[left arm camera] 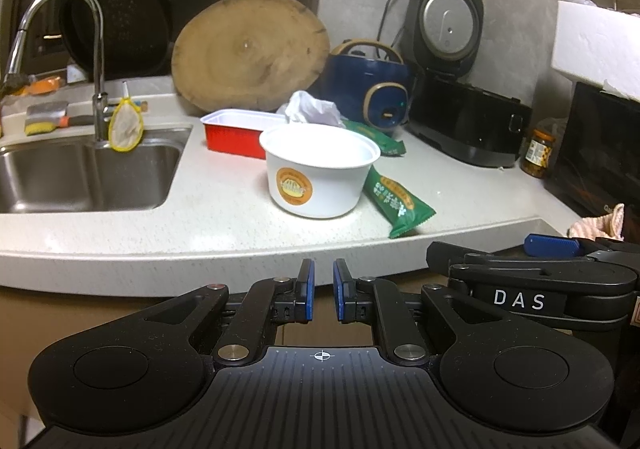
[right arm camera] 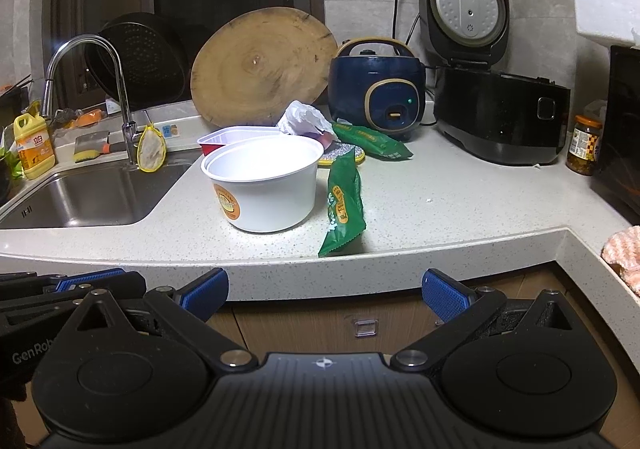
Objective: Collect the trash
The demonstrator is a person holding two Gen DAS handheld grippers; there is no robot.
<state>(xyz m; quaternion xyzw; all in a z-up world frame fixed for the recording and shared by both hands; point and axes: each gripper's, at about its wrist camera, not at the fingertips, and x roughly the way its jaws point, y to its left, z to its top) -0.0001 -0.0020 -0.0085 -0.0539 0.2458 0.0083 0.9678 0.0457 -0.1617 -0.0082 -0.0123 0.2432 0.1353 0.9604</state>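
A white plastic bowl (left arm camera: 320, 177) (right arm camera: 264, 189) with an orange round label stands on the speckled counter (left arm camera: 200, 225) (right arm camera: 440, 205). Behind it lie a red tray (left arm camera: 236, 131) (right arm camera: 224, 139) and a crumpled white tissue (left arm camera: 312, 109) (right arm camera: 302, 117). One green wrapper (left arm camera: 398, 201) (right arm camera: 344, 205) lies right of the bowl at the counter edge, a second green wrapper (left arm camera: 376, 135) (right arm camera: 372, 141) farther back. My left gripper (left arm camera: 323, 291) hangs below the counter edge, shut with nothing between its blue pads. My right gripper (right arm camera: 325, 295) is open and empty, also short of the counter.
A steel sink (left arm camera: 80, 173) (right arm camera: 92, 197) with a tap (left arm camera: 98, 49) is at the left. A round wooden board (left arm camera: 248, 53) (right arm camera: 260, 65), a blue cooker (left arm camera: 372, 89) (right arm camera: 380, 89) and an open black rice cooker (left arm camera: 460, 105) (right arm camera: 500, 113) line the back. A jar (right arm camera: 584, 145) stands right.
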